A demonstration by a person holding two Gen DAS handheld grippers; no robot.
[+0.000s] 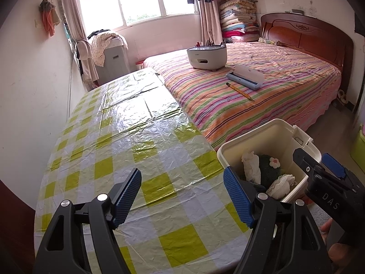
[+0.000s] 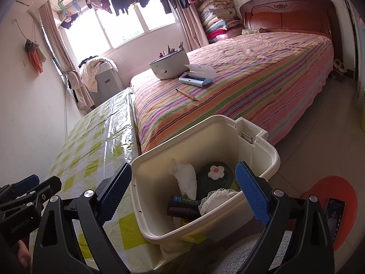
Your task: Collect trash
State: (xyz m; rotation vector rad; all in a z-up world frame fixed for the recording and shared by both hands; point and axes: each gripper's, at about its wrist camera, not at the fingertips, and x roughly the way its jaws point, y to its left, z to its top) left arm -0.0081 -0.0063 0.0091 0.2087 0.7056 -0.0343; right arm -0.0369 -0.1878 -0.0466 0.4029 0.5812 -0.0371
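Standing wide apart with nothing between the pads, the left gripper [image 1: 182, 196] hovers over the green-and-white checked table cover [image 1: 109, 150] in the lower centre of the left wrist view. The right gripper [image 2: 183, 193] is likewise spread wide in the lower centre of its own view; its left pad sits outside the left wall of the cream trash bin [image 2: 257, 150] and its right pad lies over the bin's right side, and whether either pad touches the wall cannot be told.

The bin rests at the table's right edge, lower right in the left wrist view. Inside it lie a crumpled white tissue [image 2: 187, 178], a dark green knitted item with a white flower [image 2: 215, 173], a white lace-edged piece [image 2: 216, 199] and a dark box with a blue label [image 2: 182, 206].

Beyond, on the striped bedspread [image 1: 285, 86] at upper right, stand a white organiser holding pens [image 1: 206, 56], an open blue pencil case [image 1: 245, 77] and a pencil [image 1: 239, 91].
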